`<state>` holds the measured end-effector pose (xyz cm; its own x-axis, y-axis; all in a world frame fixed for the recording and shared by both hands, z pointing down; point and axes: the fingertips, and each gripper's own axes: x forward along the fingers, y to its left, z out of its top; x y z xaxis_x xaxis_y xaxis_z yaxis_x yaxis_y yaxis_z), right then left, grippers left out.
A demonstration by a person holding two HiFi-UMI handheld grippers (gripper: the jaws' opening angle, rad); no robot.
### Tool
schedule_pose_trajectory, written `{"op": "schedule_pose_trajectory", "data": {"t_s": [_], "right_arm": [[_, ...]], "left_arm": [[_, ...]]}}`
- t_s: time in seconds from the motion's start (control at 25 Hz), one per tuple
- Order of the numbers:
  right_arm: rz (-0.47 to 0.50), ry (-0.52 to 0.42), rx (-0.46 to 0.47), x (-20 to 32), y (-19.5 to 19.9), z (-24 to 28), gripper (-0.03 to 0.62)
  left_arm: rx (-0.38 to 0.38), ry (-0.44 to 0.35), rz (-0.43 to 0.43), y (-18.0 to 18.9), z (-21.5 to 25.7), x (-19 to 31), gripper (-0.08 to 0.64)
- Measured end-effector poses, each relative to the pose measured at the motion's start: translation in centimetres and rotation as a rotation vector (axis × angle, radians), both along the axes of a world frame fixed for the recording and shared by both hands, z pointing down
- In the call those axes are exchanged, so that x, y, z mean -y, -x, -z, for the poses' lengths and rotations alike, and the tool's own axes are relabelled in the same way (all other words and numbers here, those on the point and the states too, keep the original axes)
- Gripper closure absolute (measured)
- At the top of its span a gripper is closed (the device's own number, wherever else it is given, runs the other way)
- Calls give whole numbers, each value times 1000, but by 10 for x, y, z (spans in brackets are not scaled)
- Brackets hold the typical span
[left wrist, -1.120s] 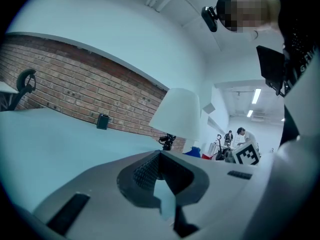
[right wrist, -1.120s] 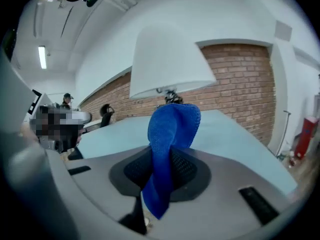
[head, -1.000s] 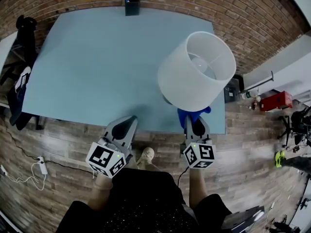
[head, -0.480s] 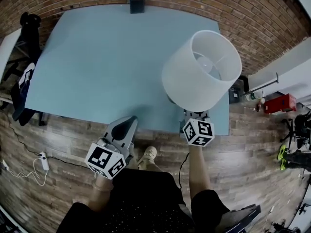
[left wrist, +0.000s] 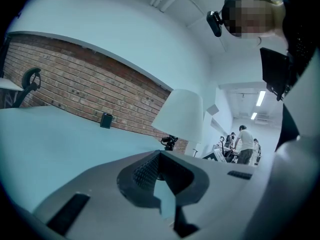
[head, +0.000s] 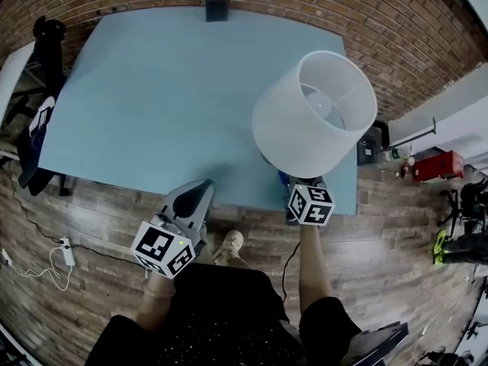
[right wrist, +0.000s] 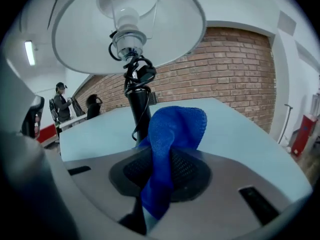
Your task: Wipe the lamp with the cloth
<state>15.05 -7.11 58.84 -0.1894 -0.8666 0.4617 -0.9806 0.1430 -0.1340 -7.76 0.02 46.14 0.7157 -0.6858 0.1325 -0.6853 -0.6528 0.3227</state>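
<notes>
Right gripper point(right wrist: 159, 160): jaws clamped on the blue knitted cloth point(right wrist: 175, 126). A folded lobe stands up past the tips and a tail hangs below them. The gripper sits at the near edge of the light-blue table point(head: 152, 97), tucked under the white drum lampshade point(head: 314, 113). The black lamp stem point(right wrist: 136, 115), with a cable looped round it, stands just beyond the cloth. I cannot tell whether cloth and stem touch.

Left gripper point(left wrist: 159, 159): jaws together, nothing between them. It hangs off the near table edge, well apart from the lamp.

Step in hand, as I judge it: wiping the stem beneath the shade.

Notes for doing it well:
- Lead with the soft lobe, so fabric meets the stem rather than the hard jaw tips.
- Stroke along the stem, pressing lightly. The lamp looks top-heavy and stands near the table edge, so a sideways push could tip it.
- Stay clear of the looped cable, since the knit could snag on it.
- Watch the shade rim above the gripper's marker cube when lifting.
- The idle left gripper could steady the base.
</notes>
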Motion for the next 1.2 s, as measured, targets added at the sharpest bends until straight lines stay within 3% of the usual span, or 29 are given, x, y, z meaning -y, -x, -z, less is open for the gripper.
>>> {"op": "schedule_pose_trajectory", "data": {"t_s": [0.2, 0.44, 0.6, 0.68, 0.92, 1.2], "right_arm": [[45, -65, 166, -23, -23, 16, 517], [71, -265, 673, -12, -70, 72, 518], [147, -322, 865, 23, -86, 106, 518], [215, -309, 913, 37, -84, 115, 518], [473, -186, 931, 72, -67, 118, 518], [711, -91, 1040, 89, -27, 118, 518]], "left_arm": [[10, -38, -20, -12, 9, 1, 551], [39, -56, -24, -20, 16, 15, 551], [53, -62, 10, -22, 19, 46, 551], [55, -60, 44, -25, 19, 69, 551], [99, -76, 93, -59, 18, 135, 551], [124, -8, 128, -73, -10, 179, 552]]}}
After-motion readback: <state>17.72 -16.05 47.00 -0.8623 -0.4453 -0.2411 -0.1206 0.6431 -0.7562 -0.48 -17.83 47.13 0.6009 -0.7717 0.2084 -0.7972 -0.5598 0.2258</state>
